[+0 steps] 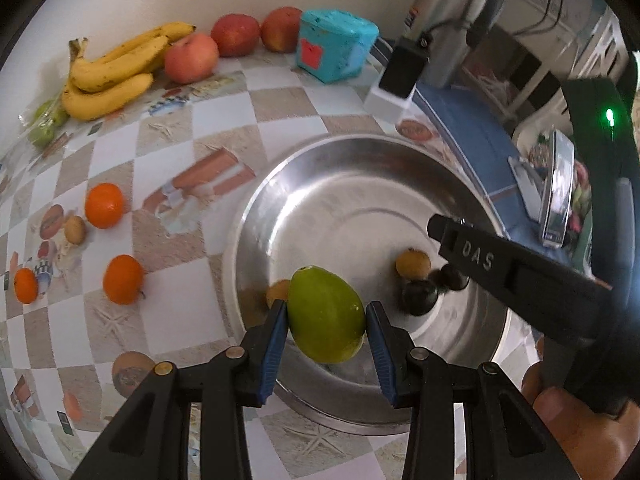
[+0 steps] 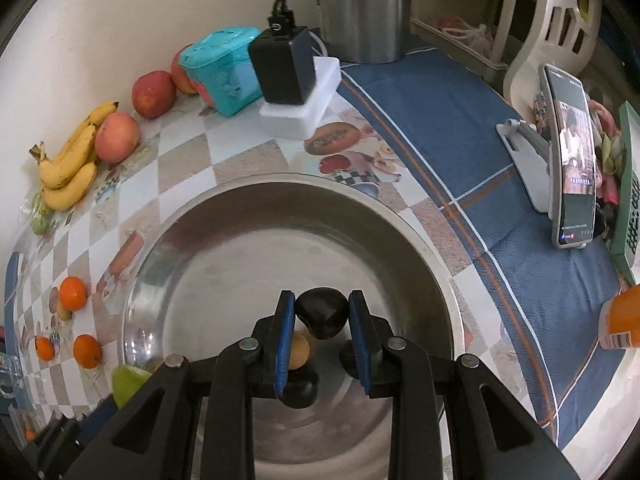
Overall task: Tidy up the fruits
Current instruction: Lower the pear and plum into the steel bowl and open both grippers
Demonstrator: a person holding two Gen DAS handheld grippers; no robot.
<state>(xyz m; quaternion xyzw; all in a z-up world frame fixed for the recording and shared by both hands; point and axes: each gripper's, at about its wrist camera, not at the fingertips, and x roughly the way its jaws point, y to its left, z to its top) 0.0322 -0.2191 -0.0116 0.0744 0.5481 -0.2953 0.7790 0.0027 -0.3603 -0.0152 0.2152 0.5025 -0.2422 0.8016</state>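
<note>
My left gripper (image 1: 326,314) is shut on a green mango-like fruit (image 1: 326,316) and holds it over the near rim of a steel bowl (image 1: 360,168). My right gripper (image 2: 322,316) is shut on a dark round fruit (image 2: 322,314) above the bowl (image 2: 400,216). It shows in the left wrist view as a black arm (image 1: 512,272) from the right. In the bowl lie small brown fruits (image 1: 412,263) and dark ones (image 1: 418,298). The green fruit's edge shows in the right wrist view (image 2: 128,384).
On the checked tablecloth left of the bowl lie oranges (image 1: 104,205) and a small brown fruit (image 1: 75,229). Bananas (image 1: 116,66) and red apples (image 1: 234,35) line the back wall. A teal box (image 1: 334,46), a charger block (image 2: 280,66), a steel kettle (image 2: 360,8) and a phone on a stand (image 2: 572,156) stand behind and to the right.
</note>
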